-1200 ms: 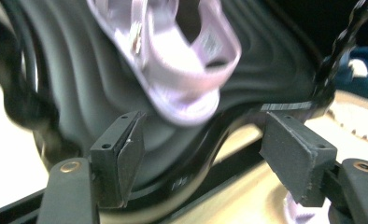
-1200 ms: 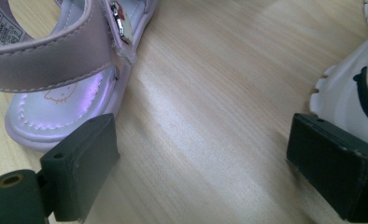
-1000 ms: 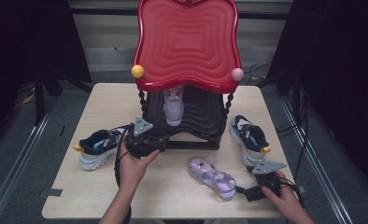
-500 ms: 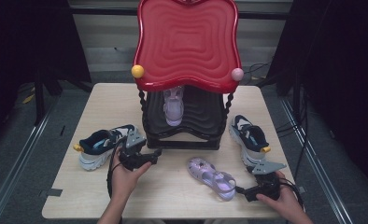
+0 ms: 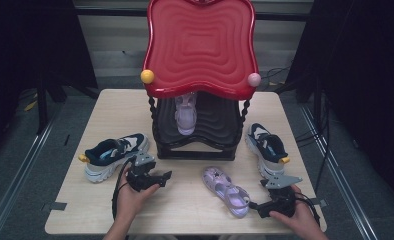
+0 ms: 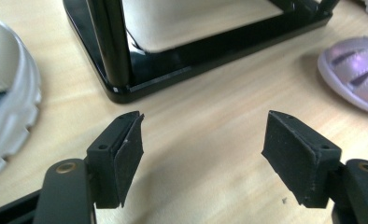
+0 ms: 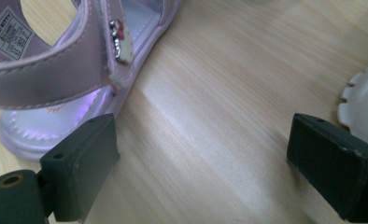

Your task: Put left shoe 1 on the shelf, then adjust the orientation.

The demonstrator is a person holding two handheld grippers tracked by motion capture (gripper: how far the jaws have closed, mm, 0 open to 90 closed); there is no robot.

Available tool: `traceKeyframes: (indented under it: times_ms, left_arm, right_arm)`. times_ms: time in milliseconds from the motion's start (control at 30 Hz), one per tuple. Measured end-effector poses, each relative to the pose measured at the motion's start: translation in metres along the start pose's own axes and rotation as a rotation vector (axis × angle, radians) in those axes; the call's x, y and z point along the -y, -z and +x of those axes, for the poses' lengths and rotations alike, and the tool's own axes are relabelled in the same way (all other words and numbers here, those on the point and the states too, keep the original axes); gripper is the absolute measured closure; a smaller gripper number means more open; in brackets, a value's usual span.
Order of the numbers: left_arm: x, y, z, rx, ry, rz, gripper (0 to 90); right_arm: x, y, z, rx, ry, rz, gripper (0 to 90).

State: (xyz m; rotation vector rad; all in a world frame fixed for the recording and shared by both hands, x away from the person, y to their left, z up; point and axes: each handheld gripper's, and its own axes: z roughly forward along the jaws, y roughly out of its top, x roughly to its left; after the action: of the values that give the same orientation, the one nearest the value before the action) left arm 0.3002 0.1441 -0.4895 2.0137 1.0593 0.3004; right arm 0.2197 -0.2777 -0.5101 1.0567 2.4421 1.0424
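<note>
One second on, left gripper (image 5: 163, 176) sits lower, nearer table (image 5: 105, 105) edge.

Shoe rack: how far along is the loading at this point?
One purple sandal already sits inside the shoe rack. Nothing is in hand: the left tool and right tool are both open and empty. Still on the table: the second purple sandal beside the right tool, and two sneakers.
</note>
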Motion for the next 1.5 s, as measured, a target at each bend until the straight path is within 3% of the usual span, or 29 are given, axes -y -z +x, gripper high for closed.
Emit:
traceKeyframes:
  times_ms: [67,167,200,367,500,667,733,833,867,1000,1100,1233,1300,1500]
  left_arm:
    - [0.002,0.0,0.002,-0.001,-0.019,0.019,27.5]
    - [0.004,-0.001,0.003,0.004,-0.011,0.023,27.2]
    - [0.008,-0.001,0.006,-0.004,-0.029,0.04,27.0]
    - [0.015,-0.003,0.01,-0.007,-0.021,0.037,26.2]
    - [0.018,-0.003,0.01,-0.014,-0.048,0.036,25.2]
    - [0.02,-0.002,0.009,-0.032,-0.106,0.045,22.5]
    - [0.021,-0.002,0.008,-0.036,-0.118,0.049,21.8]
    - [0.021,-0.002,0.008,-0.036,-0.117,0.049,21.7]
    - [0.021,-0.002,0.008,-0.037,-0.117,0.049,21.6]
    - [0.021,-0.002,0.008,-0.038,-0.133,0.056,20.3]
    - [0.021,-0.003,0.007,-0.036,-0.132,0.059,19.9]
    - [0.021,-0.004,0.005,-0.04,-0.143,0.062,17.8]
    - [0.021,-0.004,0.006,-0.042,-0.148,0.064,17.7]
    - [0.021,-0.004,0.005,-0.042,-0.142,0.063,17.7]
  right_arm:
    - [-0.001,-0.001,0.001,0.005,0.0,0.002,8.0]
    - [-0.001,-0.001,0.001,0.005,-0.001,0.002,8.0]
    - [-0.001,-0.001,0.001,0.003,-0.001,0.0,8.2]
    - [-0.002,-0.002,0.001,0.005,-0.005,0.006,8.3]
    - [-0.005,-0.001,-0.003,-0.019,0.017,0.031,8.4]
    - [-0.006,0.0,-0.004,-0.018,0.01,0.041,11.9]
    - [-0.008,0.001,-0.007,-0.023,-0.022,0.045,13.1]
    - [-0.009,0.002,-0.008,-0.018,-0.024,0.055,13.2]
    - [-0.01,0.004,-0.01,-0.02,-0.048,0.056,13.5]
    - [-0.012,0.009,-0.011,-0.022,-0.059,0.029,14.6]
    - [-0.015,0.014,-0.011,0.001,-0.049,0.009,14.8]
    - [-0.021,0.022,-0.009,0.006,-0.07,-0.051,16.2]
    - [-0.024,0.026,-0.009,0.007,-0.105,-0.087,16.5]
    - [-0.033,0.032,-0.002,0.003,-0.102,-0.135,18.5]
